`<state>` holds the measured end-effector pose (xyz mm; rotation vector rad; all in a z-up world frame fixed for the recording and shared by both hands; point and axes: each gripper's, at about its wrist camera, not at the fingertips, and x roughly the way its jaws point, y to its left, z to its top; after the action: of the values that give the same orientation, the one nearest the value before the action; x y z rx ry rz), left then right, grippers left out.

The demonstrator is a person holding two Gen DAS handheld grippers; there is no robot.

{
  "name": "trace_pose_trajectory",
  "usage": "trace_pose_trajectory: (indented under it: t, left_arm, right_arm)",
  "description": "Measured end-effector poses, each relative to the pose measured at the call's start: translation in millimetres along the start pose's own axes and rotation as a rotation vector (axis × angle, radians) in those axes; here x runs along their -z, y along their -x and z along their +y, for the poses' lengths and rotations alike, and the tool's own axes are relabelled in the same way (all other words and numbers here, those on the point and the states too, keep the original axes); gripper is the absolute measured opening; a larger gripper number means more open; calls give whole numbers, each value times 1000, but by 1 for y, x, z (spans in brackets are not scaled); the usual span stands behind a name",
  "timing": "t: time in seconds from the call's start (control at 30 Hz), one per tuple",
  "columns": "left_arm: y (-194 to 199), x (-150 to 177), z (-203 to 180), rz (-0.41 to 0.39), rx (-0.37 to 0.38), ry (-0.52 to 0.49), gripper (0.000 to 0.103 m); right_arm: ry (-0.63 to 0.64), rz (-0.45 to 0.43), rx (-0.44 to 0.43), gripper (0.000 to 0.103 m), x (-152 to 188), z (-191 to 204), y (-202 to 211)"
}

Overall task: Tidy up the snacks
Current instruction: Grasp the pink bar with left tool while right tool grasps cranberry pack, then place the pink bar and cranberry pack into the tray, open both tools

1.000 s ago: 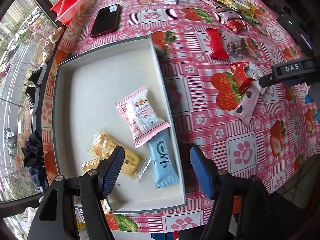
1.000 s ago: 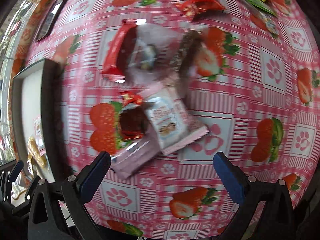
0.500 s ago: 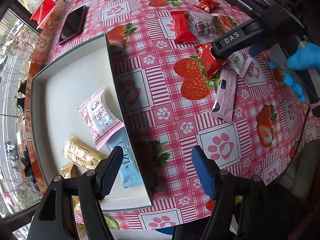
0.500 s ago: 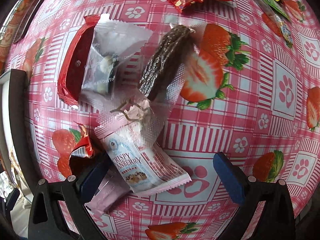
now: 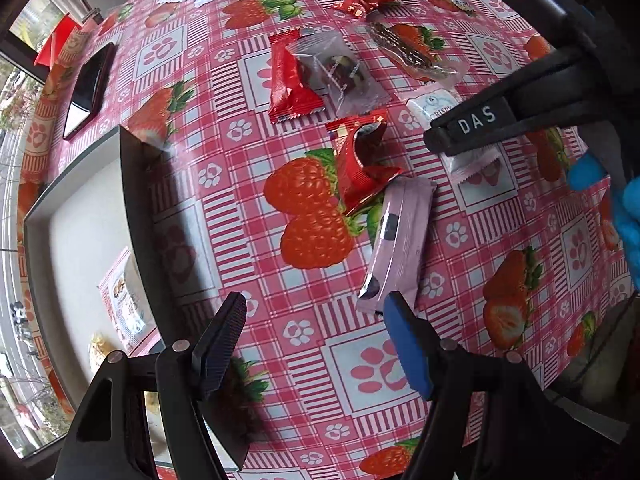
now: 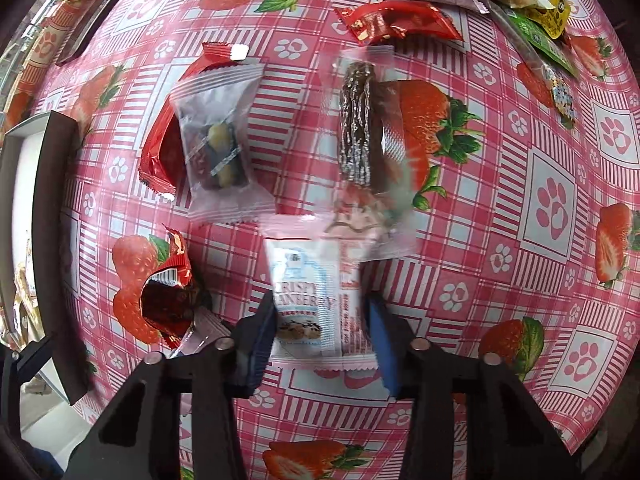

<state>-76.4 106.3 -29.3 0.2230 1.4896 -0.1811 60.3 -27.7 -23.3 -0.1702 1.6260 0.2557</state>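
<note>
My right gripper [image 6: 322,320] is closed on a pink-and-white cranberry cookie packet [image 6: 308,300] lying on the strawberry tablecloth; the packet also shows in the left wrist view [image 5: 436,106] under the right gripper's black finger. My left gripper [image 5: 316,328] is open and empty, just left of a pale pink bar packet [image 5: 398,240]. A torn red wrapper [image 5: 360,160] lies beside that bar. The grey tray [image 5: 132,200] at the left holds a pink cookie packet [image 5: 120,304] and a yellow snack [image 5: 100,352].
A red packet [image 6: 160,148], a clear packet [image 6: 220,140] and a chocolate bar in clear wrap [image 6: 356,120] lie beyond my right gripper. Several more snacks [image 6: 400,20] lie at the far edge. A phone [image 5: 86,92] lies beyond the tray.
My right gripper has moved down onto the cranberry packet and closed on it. My left gripper has swung right, off the tray and toward the pink bar.
</note>
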Motion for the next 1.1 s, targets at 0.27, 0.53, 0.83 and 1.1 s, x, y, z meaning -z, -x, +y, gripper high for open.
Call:
trace_pose_trajectory:
  t: [0.27,0.53,0.83,1.1]
  left_arm:
    - [-30,-24,-24,33,10,31,78]
    - [-43,-42,-40,47,8,59,82]
    - [-34,-59,-54,24,22,6,24]
    - [-19,-21,-35,46,87,36,24]
  right_arm:
    - [-67,59,-75,41,67,-44,1]
    - [-121,59,-73,44,105,-70,6]
    - [-125,78,-6,58,79,-64,-7]
    - [-148,57,-76,39,107,-45,-10]
